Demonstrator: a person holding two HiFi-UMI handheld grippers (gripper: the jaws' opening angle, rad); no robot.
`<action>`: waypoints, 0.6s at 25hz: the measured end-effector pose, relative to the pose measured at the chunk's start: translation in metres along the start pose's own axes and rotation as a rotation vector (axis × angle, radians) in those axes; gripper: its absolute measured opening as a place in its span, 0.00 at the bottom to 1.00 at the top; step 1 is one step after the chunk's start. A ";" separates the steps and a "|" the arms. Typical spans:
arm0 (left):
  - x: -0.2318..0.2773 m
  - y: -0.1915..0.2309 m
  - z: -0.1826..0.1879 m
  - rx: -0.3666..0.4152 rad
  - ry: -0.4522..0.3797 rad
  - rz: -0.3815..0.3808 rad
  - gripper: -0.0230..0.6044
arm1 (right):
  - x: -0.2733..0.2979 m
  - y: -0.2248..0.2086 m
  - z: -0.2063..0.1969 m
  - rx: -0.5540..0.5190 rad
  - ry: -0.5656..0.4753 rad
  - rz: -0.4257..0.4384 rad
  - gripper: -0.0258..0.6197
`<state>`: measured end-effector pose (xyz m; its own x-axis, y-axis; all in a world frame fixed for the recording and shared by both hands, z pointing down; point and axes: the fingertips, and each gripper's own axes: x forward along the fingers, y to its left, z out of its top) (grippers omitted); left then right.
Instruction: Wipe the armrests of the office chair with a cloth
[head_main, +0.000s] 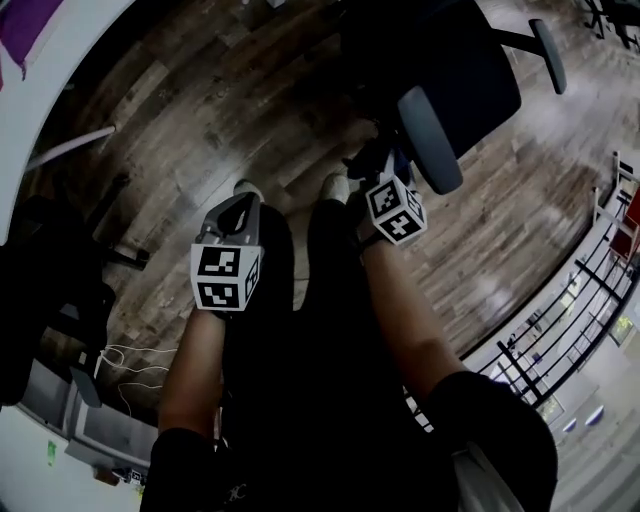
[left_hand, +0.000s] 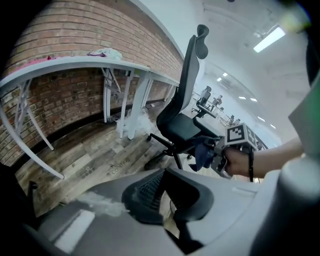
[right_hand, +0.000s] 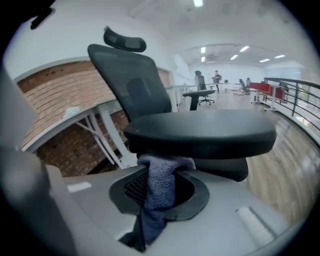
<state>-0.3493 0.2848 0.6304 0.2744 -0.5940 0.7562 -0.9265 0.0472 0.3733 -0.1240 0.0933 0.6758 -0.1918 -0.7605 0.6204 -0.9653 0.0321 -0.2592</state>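
Note:
A black office chair (head_main: 440, 70) stands ahead of me. Its near armrest (head_main: 430, 140) has a grey padded top, and the far armrest (head_main: 548, 55) lies beyond the seat. My right gripper (head_main: 378, 165) is shut on a blue-grey cloth (right_hand: 159, 187). It holds the cloth against the near end of that armrest (right_hand: 200, 131), which fills the right gripper view. From the left gripper view I see the cloth (left_hand: 202, 156) hanging beside the seat (left_hand: 182, 127). My left gripper (head_main: 243, 200) hangs over my legs, away from the chair. Its jaws look shut with nothing in them (left_hand: 167, 192).
A white curved desk (left_hand: 75, 67) runs along a brick wall (left_hand: 60, 30) left of the chair. The floor is wood plank (head_main: 230, 110). A black metal railing (head_main: 570, 310) borders the right. Another dark chair (head_main: 50, 290) and loose cables (head_main: 130, 365) lie at my left.

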 end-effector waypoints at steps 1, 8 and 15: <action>0.005 0.000 -0.003 0.004 0.010 -0.005 0.05 | 0.001 -0.003 0.005 0.037 -0.037 -0.011 0.14; 0.025 0.000 -0.008 0.009 0.035 -0.020 0.05 | 0.013 0.000 0.023 0.016 -0.149 0.020 0.14; 0.019 0.015 -0.011 -0.006 0.032 -0.004 0.05 | 0.041 -0.021 -0.007 -0.109 -0.028 -0.025 0.14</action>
<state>-0.3552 0.2829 0.6564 0.2867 -0.5681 0.7714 -0.9237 0.0498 0.3800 -0.1132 0.0658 0.7119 -0.1641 -0.7799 0.6039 -0.9835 0.0821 -0.1613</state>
